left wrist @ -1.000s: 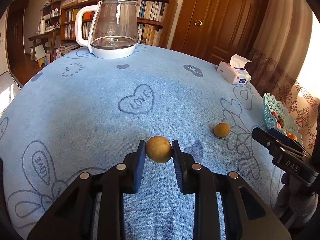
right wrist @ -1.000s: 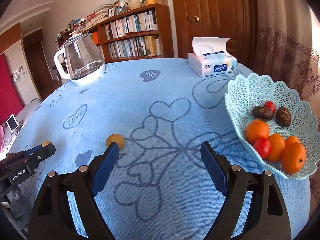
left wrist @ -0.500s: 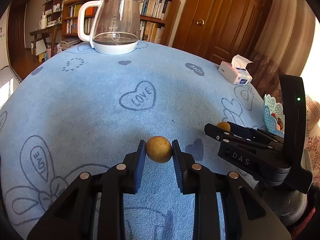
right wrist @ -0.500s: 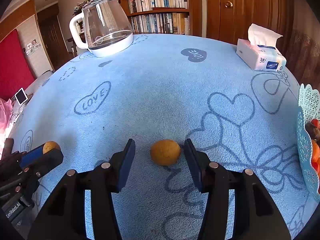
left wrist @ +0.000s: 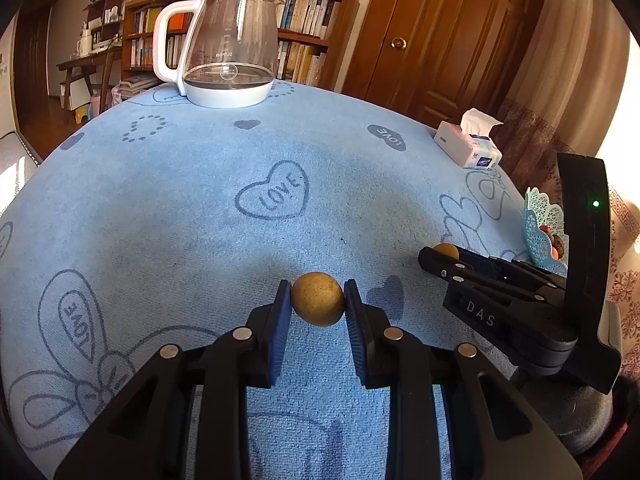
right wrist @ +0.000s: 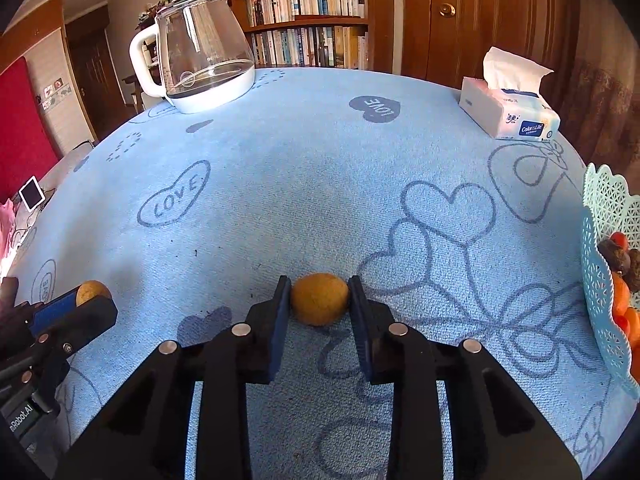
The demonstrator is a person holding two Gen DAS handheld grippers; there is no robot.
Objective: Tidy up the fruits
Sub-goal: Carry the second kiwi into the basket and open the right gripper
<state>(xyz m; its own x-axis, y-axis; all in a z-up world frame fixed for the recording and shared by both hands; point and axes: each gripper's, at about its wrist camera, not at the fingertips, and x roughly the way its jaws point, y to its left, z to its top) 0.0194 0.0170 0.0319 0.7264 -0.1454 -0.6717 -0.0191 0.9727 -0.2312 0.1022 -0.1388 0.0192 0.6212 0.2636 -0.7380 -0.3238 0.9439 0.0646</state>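
My left gripper (left wrist: 317,300) had its jaws clamped on a speckled brown fruit (left wrist: 317,298) over the blue table (left wrist: 280,152). My right gripper (right wrist: 319,300) pinched an orange-brown fruit (right wrist: 319,298) resting on the cloth, the lattice basket (right wrist: 600,248) of fruit standing off to the right.

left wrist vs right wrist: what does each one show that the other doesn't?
Left wrist only: the left gripper shut on a speckled tan fruit, seen head-on, and the right gripper's body with a green LED.

Right wrist only: the right gripper shut on an orange-brown fruit, a red wall, and oranges inside the basket.

Both: the blue cloth, kettle, tissue box, bookshelf, door, and each other's gripper from the side.
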